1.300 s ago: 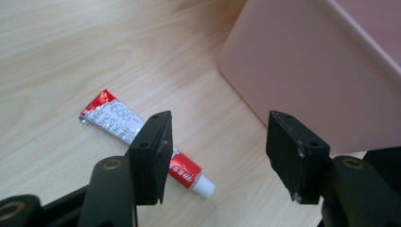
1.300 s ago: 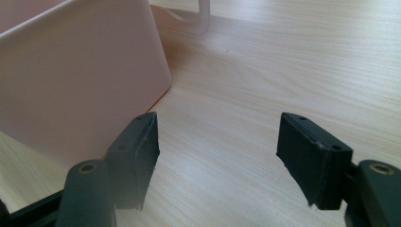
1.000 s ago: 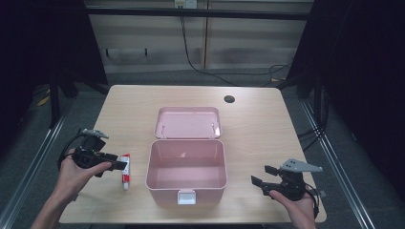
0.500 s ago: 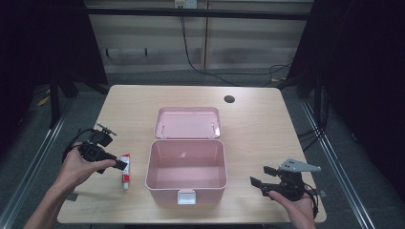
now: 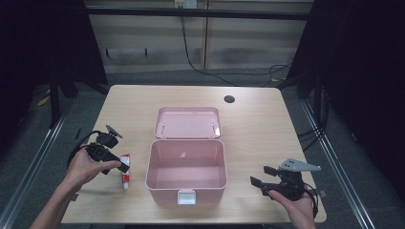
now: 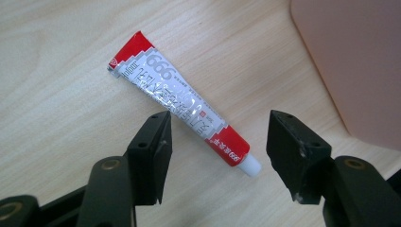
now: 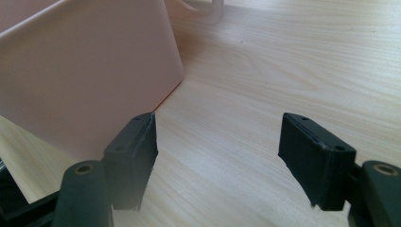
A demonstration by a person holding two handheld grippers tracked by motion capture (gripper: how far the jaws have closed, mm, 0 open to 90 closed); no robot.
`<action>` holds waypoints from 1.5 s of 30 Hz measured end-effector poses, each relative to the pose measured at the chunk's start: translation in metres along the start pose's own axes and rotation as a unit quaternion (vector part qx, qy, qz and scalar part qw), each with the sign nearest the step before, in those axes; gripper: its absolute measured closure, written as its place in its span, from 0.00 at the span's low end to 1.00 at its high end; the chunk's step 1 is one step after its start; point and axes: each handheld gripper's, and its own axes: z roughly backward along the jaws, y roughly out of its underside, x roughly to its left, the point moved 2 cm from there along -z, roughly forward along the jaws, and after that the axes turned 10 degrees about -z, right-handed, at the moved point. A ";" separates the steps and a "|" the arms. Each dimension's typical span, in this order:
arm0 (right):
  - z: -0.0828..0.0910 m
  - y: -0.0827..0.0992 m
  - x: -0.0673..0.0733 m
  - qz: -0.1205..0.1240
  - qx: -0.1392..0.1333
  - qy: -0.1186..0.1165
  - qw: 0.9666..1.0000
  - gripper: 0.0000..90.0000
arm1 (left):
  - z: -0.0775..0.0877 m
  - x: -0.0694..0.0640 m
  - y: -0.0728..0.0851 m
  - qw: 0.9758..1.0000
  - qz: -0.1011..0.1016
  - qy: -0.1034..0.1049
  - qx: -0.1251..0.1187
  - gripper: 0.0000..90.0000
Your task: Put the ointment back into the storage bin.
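Lower left of the high view, we see the left gripper (image 5: 122, 165) held just over the red-and-white tube (image 5: 125, 172), which lies flat on the wooden table (image 5: 267, 124) just beside the left wall of the pink box (image 5: 186, 171). Left gripper view: we look down on the tube (image 6: 182, 101) running from upper left of frame to lower centre, white cap end lowest, sitting between the two black jaws. Jaws stand apart, pads clear of the tube, nothing pinched; they have just been opening wider with the tube between them. Left gripper (image 6: 218, 142) is above the cap half of the tube. Pink box wall (image 6: 354, 61) fills upper right of that frame, near the cap end but apart from it.

Lower right of the high view, right gripper (image 5: 261, 177) sits in the person's hand, pointing toward the box's right wall, not touching it. Right gripper view: jaws of the right gripper (image 7: 217, 142) apart, only bare table between them, gripping nothing; box wall (image 7: 85, 71) at upper left.

High view gives us the box open, lid (image 5: 187, 122) laid back behind it, inside bare. Gripper view gives us the tube's print and cap, too small from above.
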 end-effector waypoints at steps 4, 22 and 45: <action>0.000 0.000 0.000 0.001 0.000 0.000 1.000 0.32 | -0.008 0.004 0.001 1.000 0.010 -0.001 0.012 0.46; -0.003 0.001 0.000 0.001 0.008 -0.002 1.000 0.30 | -0.032 0.006 -0.004 0.999 0.022 -0.018 0.041 0.49; -0.004 0.001 0.000 -0.003 0.011 -0.005 1.000 0.28 | -0.044 0.001 -0.010 0.998 -0.022 -0.032 0.050 0.67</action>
